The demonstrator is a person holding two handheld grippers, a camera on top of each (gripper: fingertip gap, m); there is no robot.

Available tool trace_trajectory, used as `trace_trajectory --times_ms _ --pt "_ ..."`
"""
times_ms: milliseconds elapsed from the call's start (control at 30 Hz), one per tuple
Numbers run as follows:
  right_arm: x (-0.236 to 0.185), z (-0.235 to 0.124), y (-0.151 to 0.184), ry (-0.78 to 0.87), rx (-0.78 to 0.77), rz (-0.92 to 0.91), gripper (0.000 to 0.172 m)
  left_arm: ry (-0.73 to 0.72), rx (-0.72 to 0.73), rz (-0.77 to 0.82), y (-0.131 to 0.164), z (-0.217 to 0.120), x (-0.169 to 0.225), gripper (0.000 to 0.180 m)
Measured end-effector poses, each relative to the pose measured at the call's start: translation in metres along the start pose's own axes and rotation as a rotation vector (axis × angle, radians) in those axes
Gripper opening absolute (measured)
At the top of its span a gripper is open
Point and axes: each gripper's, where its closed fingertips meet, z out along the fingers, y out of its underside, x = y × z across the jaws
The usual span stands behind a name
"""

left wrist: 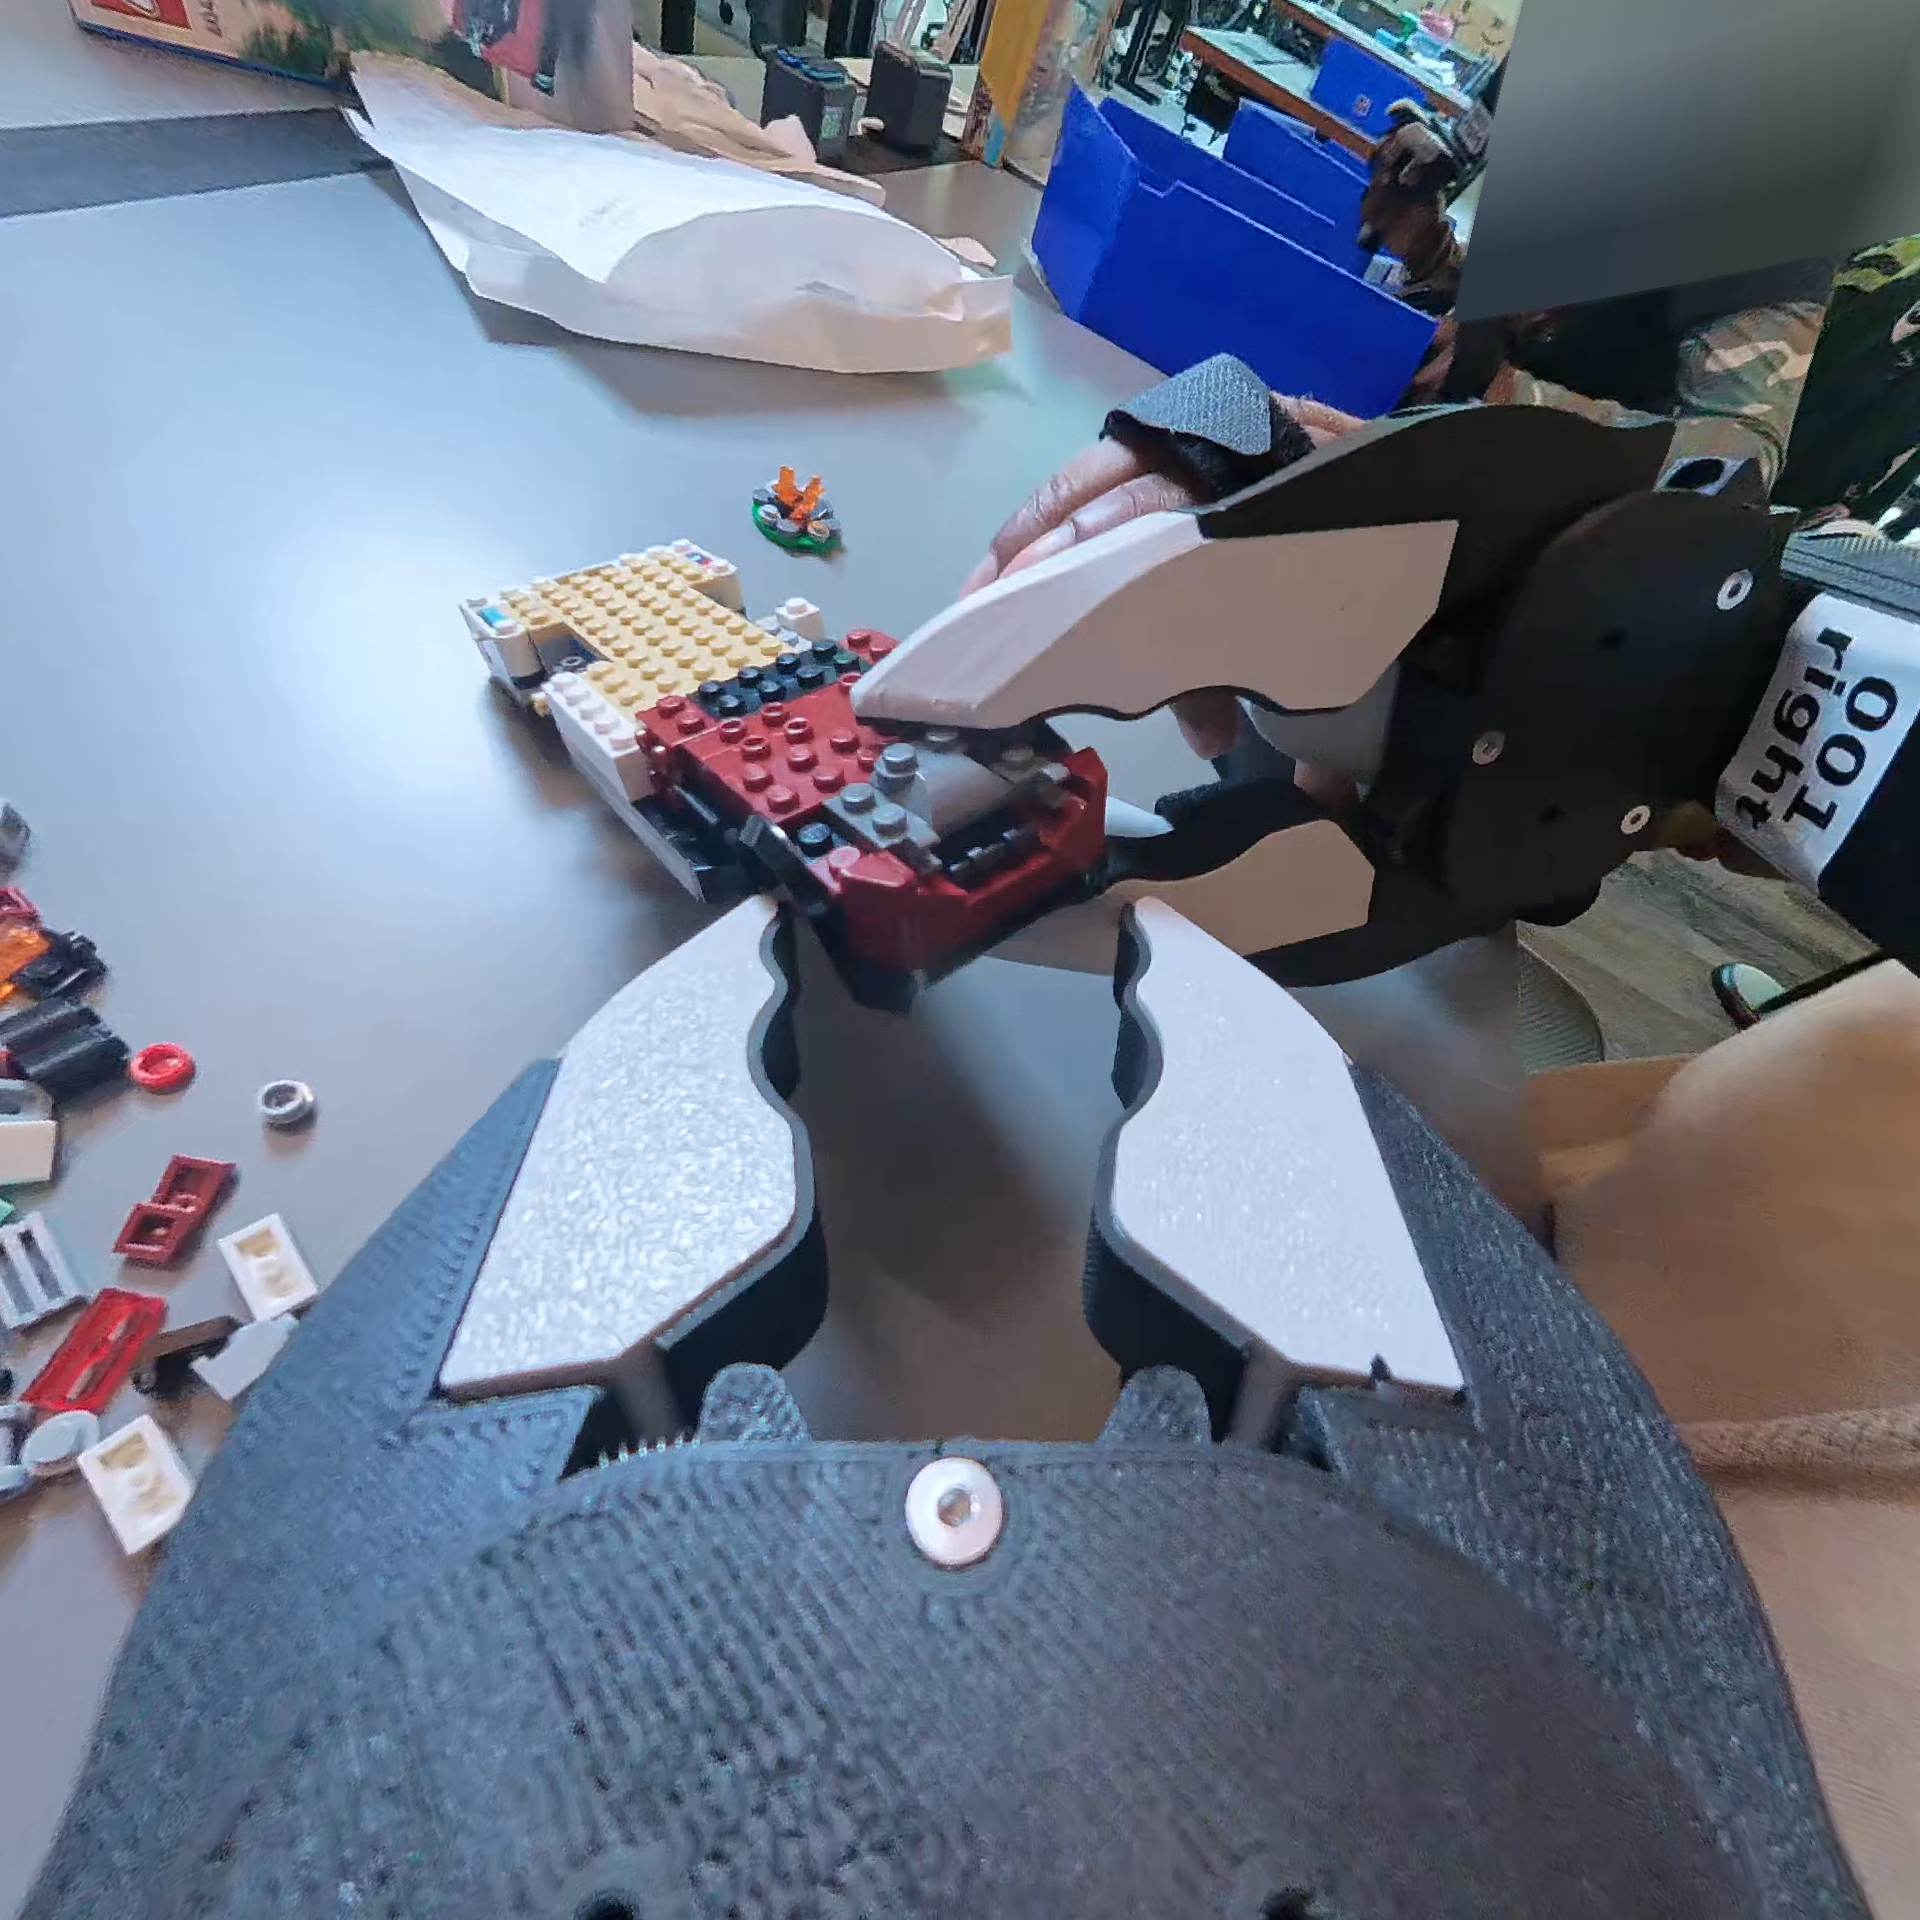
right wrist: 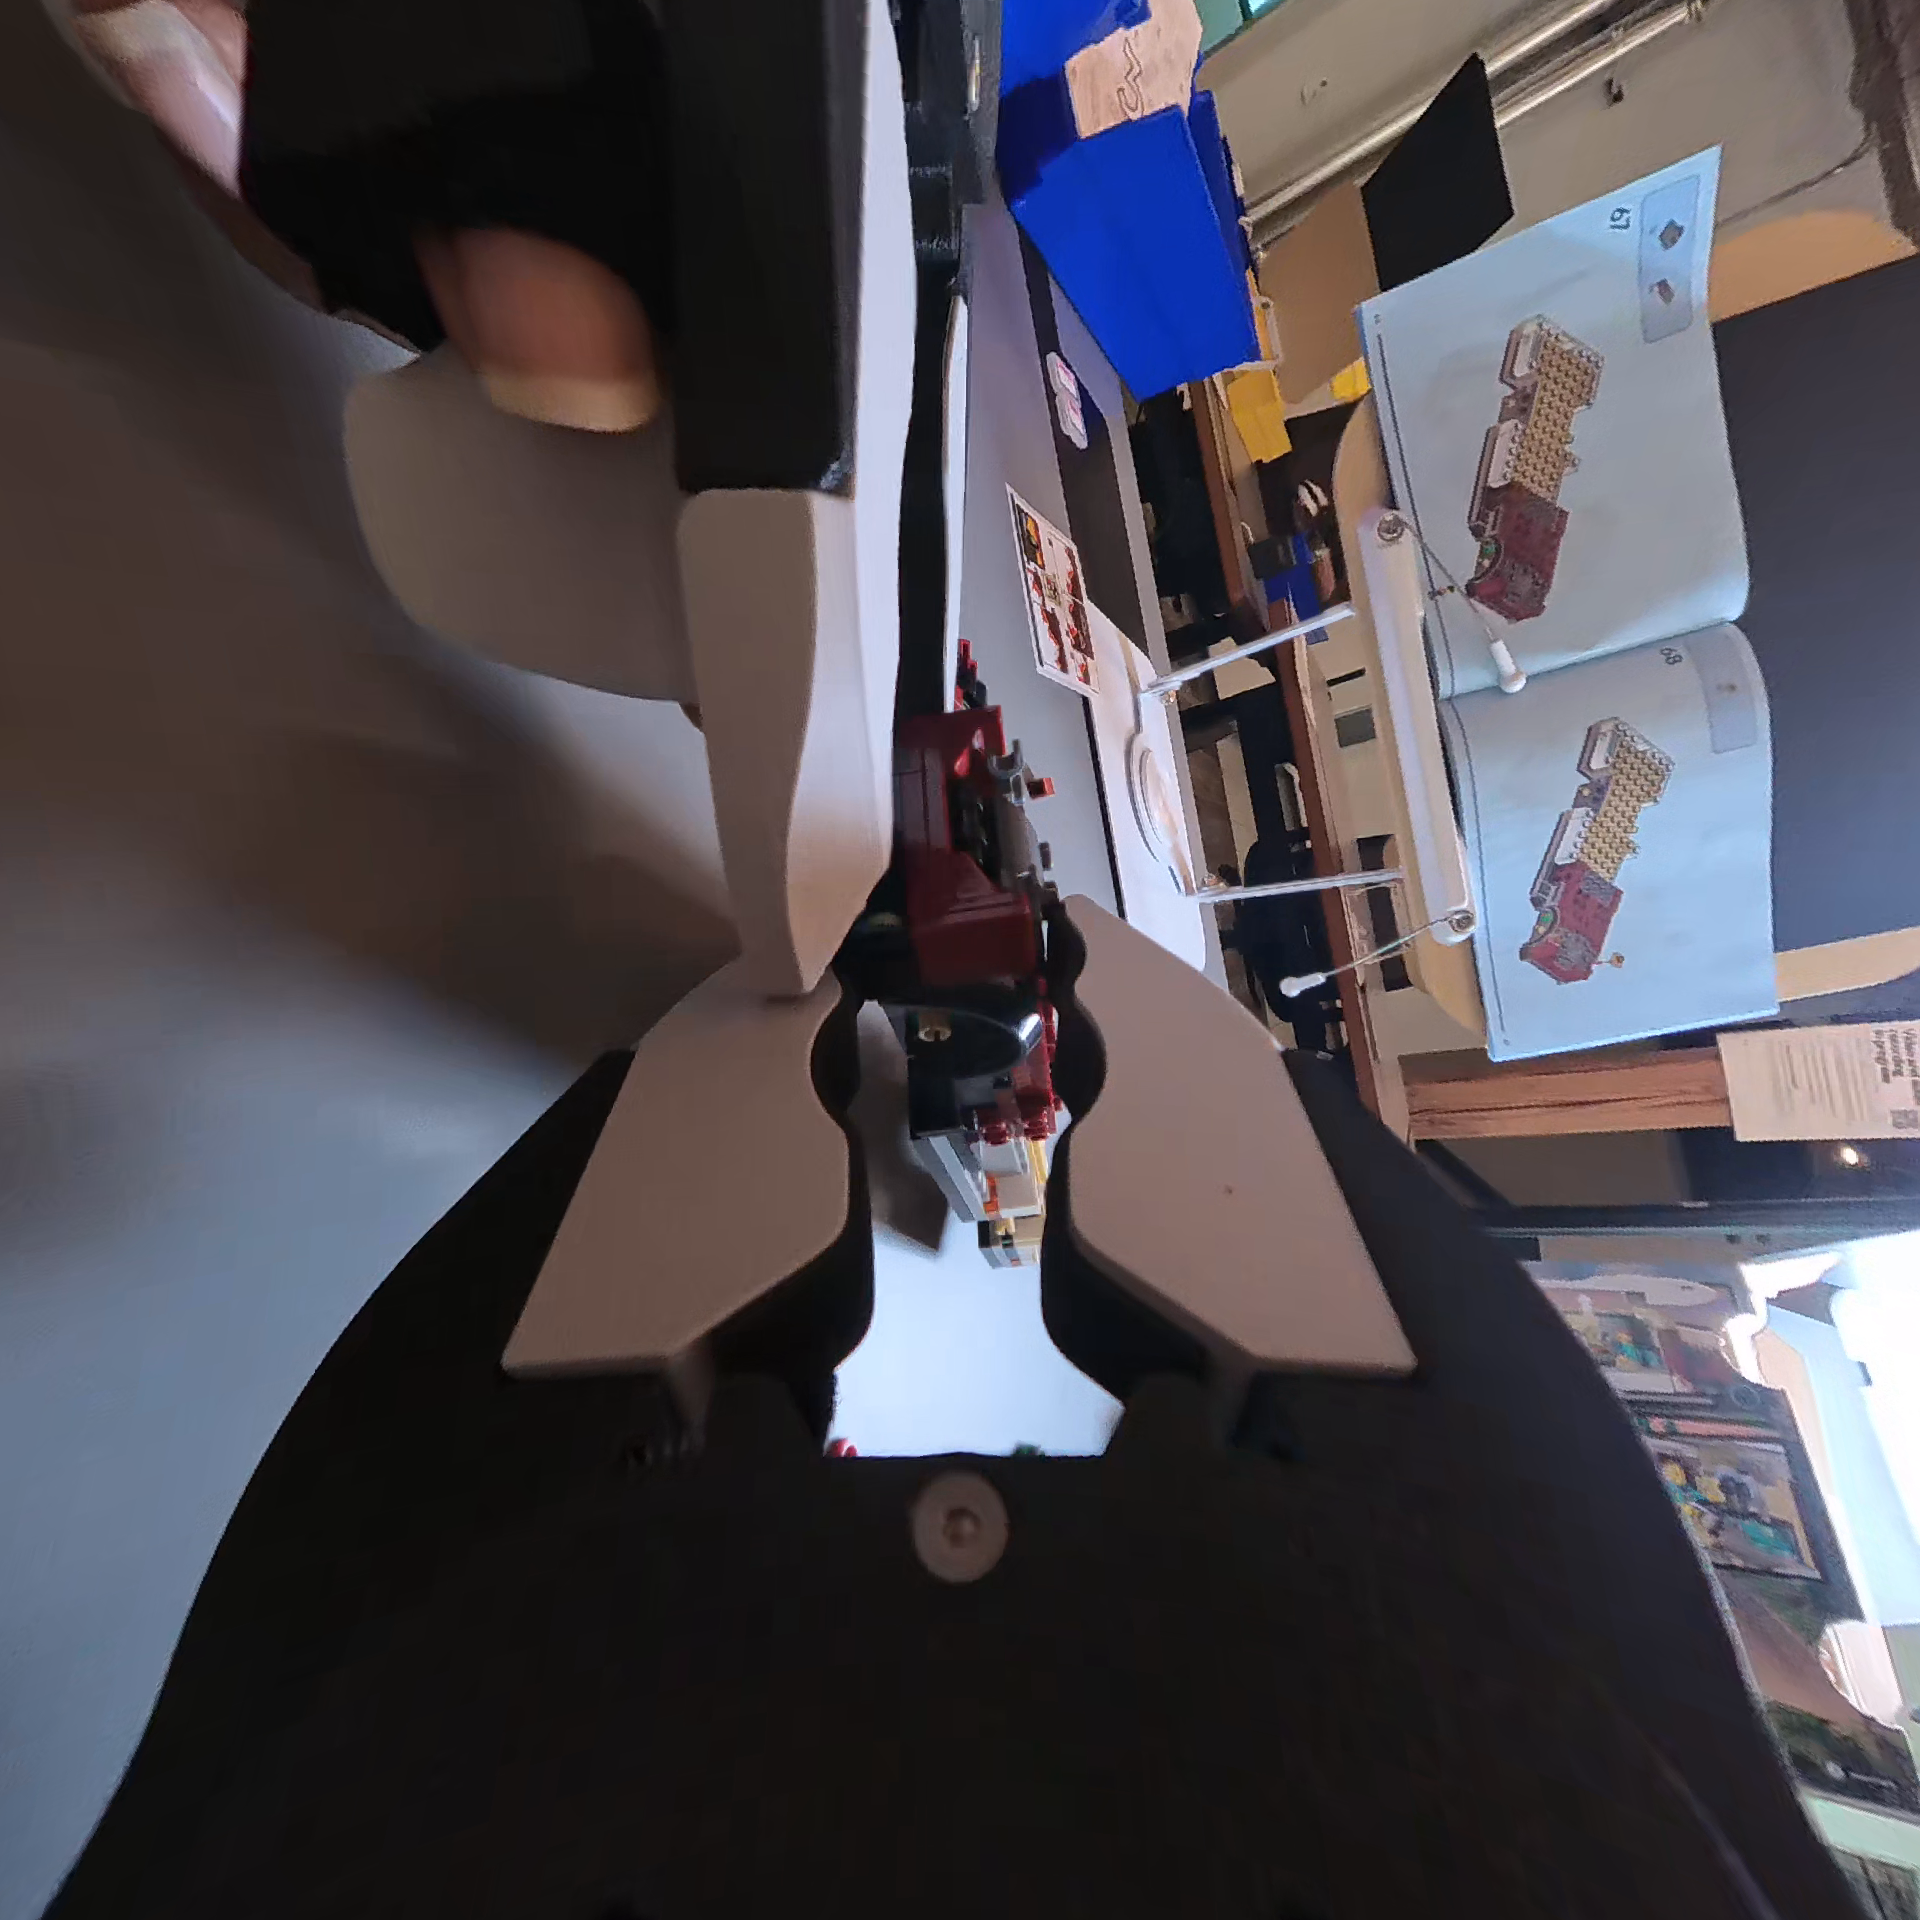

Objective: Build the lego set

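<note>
The brick-built vehicle (left wrist: 790, 748) lies on the grey bench (left wrist: 260, 499), its long axis running from the near right, where its dark red nose sits, to the far left, where the tan studded deck ends. The nose points at the left claw (left wrist: 951, 914) and sits just ahead of and partly between its fingertips, which stand spread wide with bare bench showing beside the right one; whether the left fingertip touches the model cannot be told. The right claw (left wrist: 997, 769) comes in from the right, across the model's length, and pinches that same red nose from above and below: its upper white finger (left wrist: 1143, 623) lies on the studs, its lower one under the front edge. In the right wrist view the red block (right wrist: 966, 925) fills the gap between its own fingers.

Loose red, white and black pieces (left wrist: 135, 1236) are scattered at the near left, a small orange-and-green piece (left wrist: 795, 509) lies beyond the model, then a white paper bag (left wrist: 707, 239) and a blue bin (left wrist: 1226, 270) at the far right. An open instruction booklet (right wrist: 1590, 623) stands on a holder.
</note>
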Motion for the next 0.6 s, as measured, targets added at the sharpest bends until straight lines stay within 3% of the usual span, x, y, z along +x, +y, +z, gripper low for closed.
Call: trace_trajectory --times_ms 100,300,367,600 --pt "-0.001 0.001 -0.002 -0.002 0.040 0.007 0.034 0.014 0.020 -0.013 0.000 -0.003 -0.005 0.048" --pt "-0.001 -0.002 -0.011 -0.086 0.171 0.200 0.046 0.150 0.066 -0.110 -0.004 -0.009 -0.003 0.038" --pt "0.004 -0.004 -0.015 -0.104 0.221 0.274 0.048 0.202 0.104 -0.151 -0.009 -0.014 -0.002 0.018" --pt "0.002 0.001 -0.007 -0.142 0.232 0.321 0.038 0.275 0.135 -0.303 -0.011 -0.013 -0.007 0.016"
